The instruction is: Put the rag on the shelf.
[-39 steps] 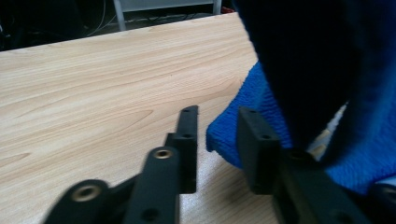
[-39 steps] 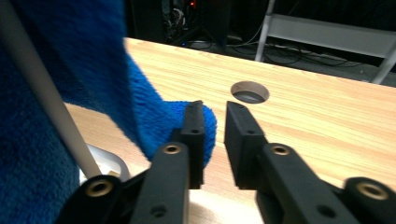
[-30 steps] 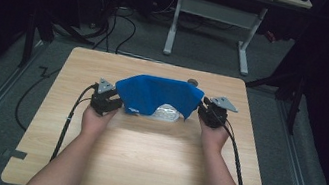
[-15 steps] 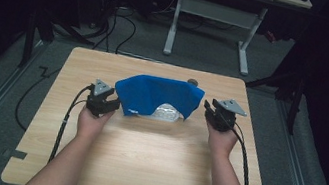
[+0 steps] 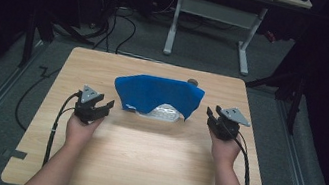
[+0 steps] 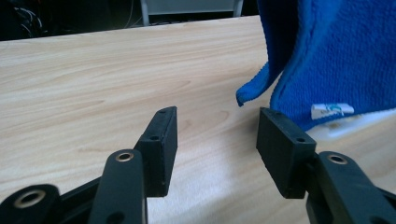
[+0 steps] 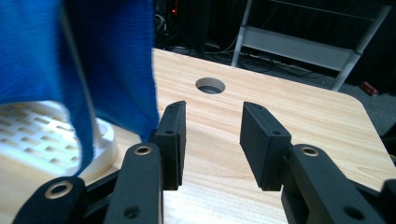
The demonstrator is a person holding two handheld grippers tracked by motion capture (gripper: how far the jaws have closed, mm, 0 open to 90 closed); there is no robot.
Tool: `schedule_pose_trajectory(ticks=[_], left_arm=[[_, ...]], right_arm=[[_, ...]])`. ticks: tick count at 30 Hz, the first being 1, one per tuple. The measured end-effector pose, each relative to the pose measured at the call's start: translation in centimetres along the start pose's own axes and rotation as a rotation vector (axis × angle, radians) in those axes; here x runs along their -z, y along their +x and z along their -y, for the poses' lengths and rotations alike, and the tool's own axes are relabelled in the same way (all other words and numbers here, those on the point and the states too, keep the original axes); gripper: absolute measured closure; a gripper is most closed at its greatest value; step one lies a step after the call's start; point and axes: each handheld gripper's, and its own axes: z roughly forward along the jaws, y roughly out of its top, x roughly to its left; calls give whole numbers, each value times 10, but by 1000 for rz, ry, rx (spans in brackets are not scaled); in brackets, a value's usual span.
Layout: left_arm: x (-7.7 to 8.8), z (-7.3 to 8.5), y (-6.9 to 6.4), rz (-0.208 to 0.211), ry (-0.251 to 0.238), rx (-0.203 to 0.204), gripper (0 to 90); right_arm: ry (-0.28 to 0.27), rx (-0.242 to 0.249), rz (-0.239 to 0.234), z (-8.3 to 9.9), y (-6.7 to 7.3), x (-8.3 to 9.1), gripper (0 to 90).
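Observation:
A blue cloth (image 5: 157,94) hangs draped over a white perforated object (image 5: 163,112) at the middle of the wooden table (image 5: 141,159). My left gripper (image 5: 105,106) stands open to the cloth's left, clear of it; its jaws have just been opening and nothing is between them. In the left gripper view the left gripper (image 6: 217,119) faces the cloth's hem (image 6: 336,56) and its white label (image 6: 332,110). My right gripper (image 5: 210,118) is open to the right of the cloth, jaws just opening, empty. In the right gripper view the right gripper (image 7: 212,112) sits beside the cloth (image 7: 102,60) and the white object (image 7: 42,130).
A round hole (image 5: 193,82) lies in the tabletop behind the cloth, also seen as the hole (image 7: 210,86). A white desk frame (image 5: 211,14) and cables stand on the floor beyond the table. Bare wood lies in front of the cloth.
Both hands have drawn outward, away from the cloth's two ends. The jaws have widened and let the cloth go; it stays draped over the white object.

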Motion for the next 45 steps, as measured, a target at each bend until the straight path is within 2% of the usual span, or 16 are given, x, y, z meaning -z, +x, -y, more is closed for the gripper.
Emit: schedule_pose_trajectory(ticks=[2, 4, 7, 9, 11, 14, 20, 24, 27, 29, 32, 35, 36, 38, 44, 45], left_arm=[[4, 3, -2, 5, 11, -1, 490], [8, 7, -5, 11, 14, -8, 490], [15, 11, -9, 23, 20, -13, 490], [21, 15, -14, 34, 19, -17, 488], [26, 18, -18, 44, 30, -25, 488], [33, 23, -24, 58, 41, -40, 487], [49, 35, -46, 114, 78, -69, 480], [59, 47, -66, 145, 109, -115, 467], [64, 59, -83, 187, 175, -116, 464], [68, 63, -95, 206, 211, -129, 450], [70, 67, -114, 228, 246, -181, 434], [67, 67, -126, 222, 260, -266, 424], [66, 68, -128, 217, 264, -281, 424], [65, 67, -127, 226, 269, -272, 424], [66, 65, -116, 242, 252, -204, 425], [66, 67, -119, 253, 238, -123, 426]], right_arm=[[-29, 7, -10, 2, 3, 7, 609], [-19, 19, -13, 3, 6, 12, 597], [-34, 38, -22, 8, 11, 21, 587], [-19, 45, -27, 10, 14, 27, 573], [-37, 47, -39, 13, 18, 36, 567], [-29, 51, -53, 19, 24, 47, 548], [-21, 69, -76, 35, 38, 69, 515], [1, 83, -90, 50, 47, 80, 489], [47, 74, -128, 64, 55, 87, 462], [86, 96, -150, 71, 62, 92, 436], [129, 114, -193, 78, 72, 99, 423], [157, 138, -222, 80, 80, 98, 415], [160, 145, -225, 80, 81, 97, 415], [175, 144, -231, 80, 83, 93, 412], [194, 145, -237, 83, 85, 88, 413], [195, 145, -240, 83, 85, 87, 413]])
